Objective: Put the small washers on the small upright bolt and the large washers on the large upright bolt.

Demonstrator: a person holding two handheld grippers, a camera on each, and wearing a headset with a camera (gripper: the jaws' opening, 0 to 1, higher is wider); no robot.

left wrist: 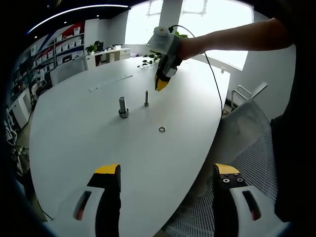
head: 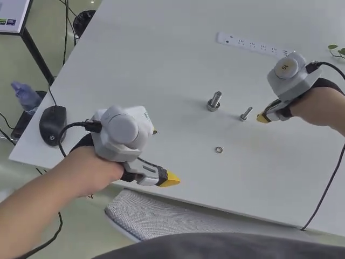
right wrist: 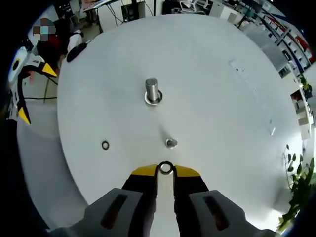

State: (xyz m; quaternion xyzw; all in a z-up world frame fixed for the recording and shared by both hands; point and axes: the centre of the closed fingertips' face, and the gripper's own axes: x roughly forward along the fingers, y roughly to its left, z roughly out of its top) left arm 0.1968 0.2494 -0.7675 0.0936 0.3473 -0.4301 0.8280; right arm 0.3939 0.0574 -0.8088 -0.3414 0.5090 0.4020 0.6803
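The large upright bolt (head: 214, 101) (left wrist: 122, 107) (right wrist: 152, 91) stands mid-table with a washer around its base. To its right is the small upright bolt (head: 246, 113) (left wrist: 146, 98) (right wrist: 171, 143). A loose washer (head: 219, 149) (left wrist: 161, 129) (right wrist: 105, 145) lies flat on the white table (head: 161, 65), nearer me. My right gripper (head: 263, 117) (left wrist: 160, 85) (right wrist: 166, 170) hovers just right of the small bolt, shut on a small washer (right wrist: 166, 163) pinched between its yellow tips. Over the table's near edge my left gripper (head: 161, 156) (left wrist: 165, 173) (right wrist: 34, 93) is open with nothing in it.
A white power strip (head: 253, 45) lies at the back right. A black mouse (head: 52, 124) sits at the table's left edge, with a spray bottle (head: 24, 96) beyond it. A grey mesh chair (head: 151, 216) stands below the near edge.
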